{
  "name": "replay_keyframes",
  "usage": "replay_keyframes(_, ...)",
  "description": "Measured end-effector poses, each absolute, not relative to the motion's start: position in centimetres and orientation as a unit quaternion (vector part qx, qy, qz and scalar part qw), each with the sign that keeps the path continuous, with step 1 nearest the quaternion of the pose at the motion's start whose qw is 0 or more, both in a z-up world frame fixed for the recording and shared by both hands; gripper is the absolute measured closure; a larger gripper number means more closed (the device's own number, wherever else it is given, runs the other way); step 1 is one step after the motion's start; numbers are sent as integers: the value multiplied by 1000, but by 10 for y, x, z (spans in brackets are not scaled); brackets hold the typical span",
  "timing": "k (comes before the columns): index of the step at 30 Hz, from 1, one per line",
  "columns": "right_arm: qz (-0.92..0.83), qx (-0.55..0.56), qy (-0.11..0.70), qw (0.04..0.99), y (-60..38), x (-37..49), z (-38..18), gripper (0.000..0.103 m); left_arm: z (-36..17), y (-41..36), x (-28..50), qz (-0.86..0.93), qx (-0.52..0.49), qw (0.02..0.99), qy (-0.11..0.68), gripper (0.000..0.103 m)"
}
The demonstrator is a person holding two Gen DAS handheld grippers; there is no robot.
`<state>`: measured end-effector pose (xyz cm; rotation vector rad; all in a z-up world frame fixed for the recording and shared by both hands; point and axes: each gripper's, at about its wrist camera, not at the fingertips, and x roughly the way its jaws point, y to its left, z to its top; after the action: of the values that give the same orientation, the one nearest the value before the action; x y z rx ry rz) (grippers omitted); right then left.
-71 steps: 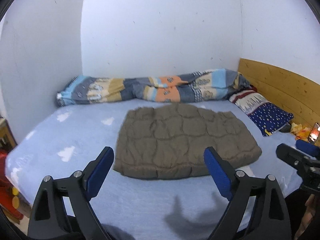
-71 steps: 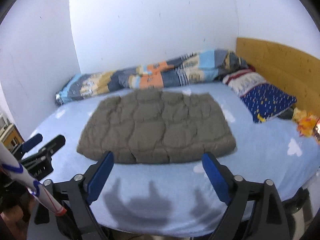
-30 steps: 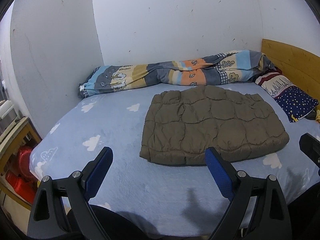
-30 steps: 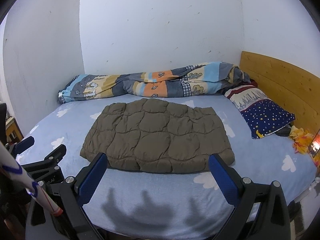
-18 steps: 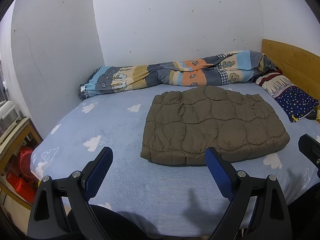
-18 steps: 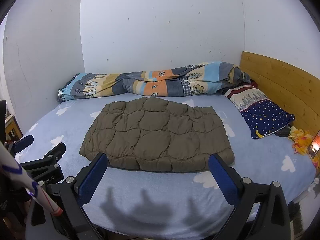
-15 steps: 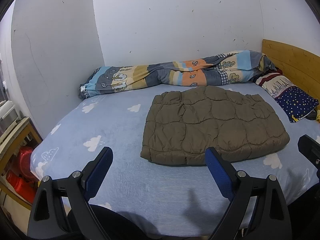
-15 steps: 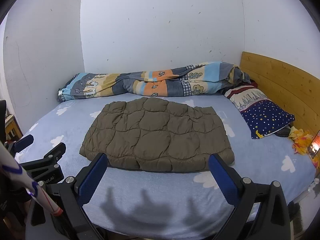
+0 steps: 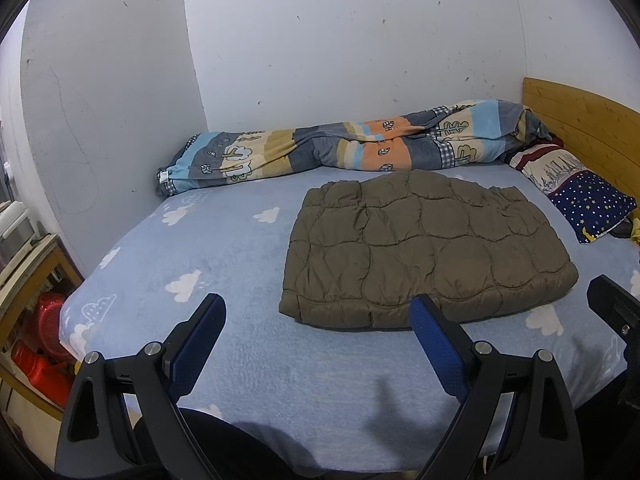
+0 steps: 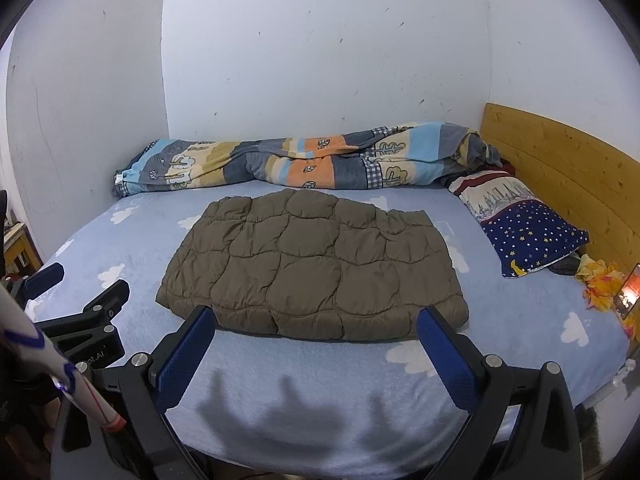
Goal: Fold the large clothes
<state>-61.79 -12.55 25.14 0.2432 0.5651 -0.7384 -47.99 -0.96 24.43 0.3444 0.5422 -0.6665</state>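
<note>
Left wrist view | left tongs (image 9: pixel 316 330) apart, empty | right tongs (image 10: pixel 314 336) apart, empty | folded brown quilted jacket (image 10: pixel 312 264) on bed (image 9: pixel 208 248), just beyond both.

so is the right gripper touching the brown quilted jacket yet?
Apart. In the right wrist view the right gripper hangs open over bare blue sheet, short of the folded jacket; nothing lies between its fingers.

Only readable text: white letters, roughly "ol.AI", first letters cut off, on the black body of the left gripper (image 10: pixel 86 298), low at the left edge in the right wrist view. A small white tag on the rolled blanket (image 10: pixel 280 164) is too small to read.
</note>
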Motion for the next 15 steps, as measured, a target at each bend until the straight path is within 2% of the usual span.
replay_keyframes(15, -355, 115, 277, 885, -130, -623, 247, 0, 243, -10, -479, -324, 169, 894, 259, 10)
